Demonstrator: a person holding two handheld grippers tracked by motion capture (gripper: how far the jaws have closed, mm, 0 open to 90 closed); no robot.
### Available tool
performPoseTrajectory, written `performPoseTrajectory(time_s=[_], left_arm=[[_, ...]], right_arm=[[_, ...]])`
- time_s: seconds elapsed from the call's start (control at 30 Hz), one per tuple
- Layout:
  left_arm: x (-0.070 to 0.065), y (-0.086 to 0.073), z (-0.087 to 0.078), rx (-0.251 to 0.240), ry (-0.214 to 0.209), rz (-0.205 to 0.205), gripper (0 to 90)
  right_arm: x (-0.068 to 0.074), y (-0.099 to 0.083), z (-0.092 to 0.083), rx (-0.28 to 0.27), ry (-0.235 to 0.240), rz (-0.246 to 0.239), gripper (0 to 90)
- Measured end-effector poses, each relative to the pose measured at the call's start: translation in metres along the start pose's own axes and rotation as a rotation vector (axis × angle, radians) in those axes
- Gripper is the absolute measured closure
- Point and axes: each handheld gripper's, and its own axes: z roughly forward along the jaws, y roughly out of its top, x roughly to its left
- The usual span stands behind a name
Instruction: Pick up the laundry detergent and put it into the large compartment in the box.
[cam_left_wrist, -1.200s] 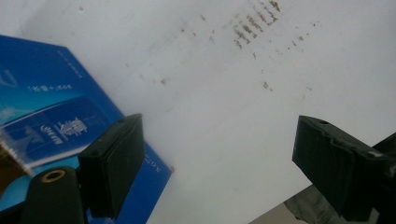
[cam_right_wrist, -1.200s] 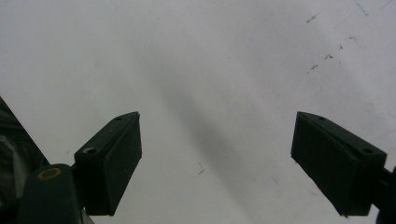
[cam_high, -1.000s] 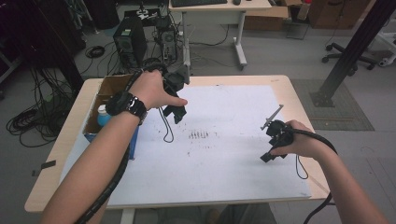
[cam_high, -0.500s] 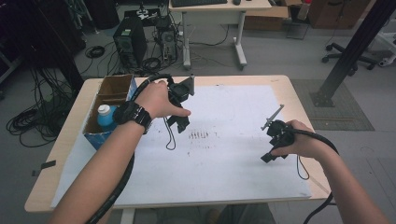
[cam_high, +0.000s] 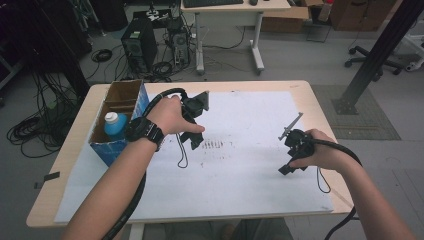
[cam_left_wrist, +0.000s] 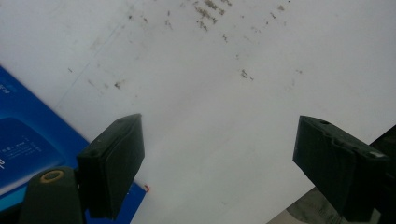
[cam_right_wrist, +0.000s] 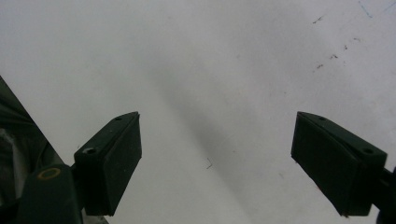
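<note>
The counter (cam_high: 320, 107) has a pale wood-look top with a smooth, faintly satin edge. A matt white paper sheet (cam_high: 240, 190) covers most of it, smudged with dark specks near the middle. The box (cam_high: 112, 150) is brown raw cardboard inside and glossy blue print outside; the bottle (cam_high: 116, 125) in it looks like blue plastic with a white cap. The left gripper (cam_left_wrist: 219, 172) and the right gripper (cam_right_wrist: 217, 168) have matt black, slightly grainy pads.

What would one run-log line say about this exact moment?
left claw: open, empty, over white sheet beside blue box | right claw: open, empty, over sheet | bottle: in box
</note>
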Motion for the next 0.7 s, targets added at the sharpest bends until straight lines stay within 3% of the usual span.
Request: performPoseTrajectory(time_s=[0.7], left_arm=[[-0.0013, -0.0042, 0.0058, -0.009, -0.008, -0.02, 16.9]], right_arm=[[0.0036, 0.0012, -0.0021, -0.005, 0.0, -0.009, 16.2]])
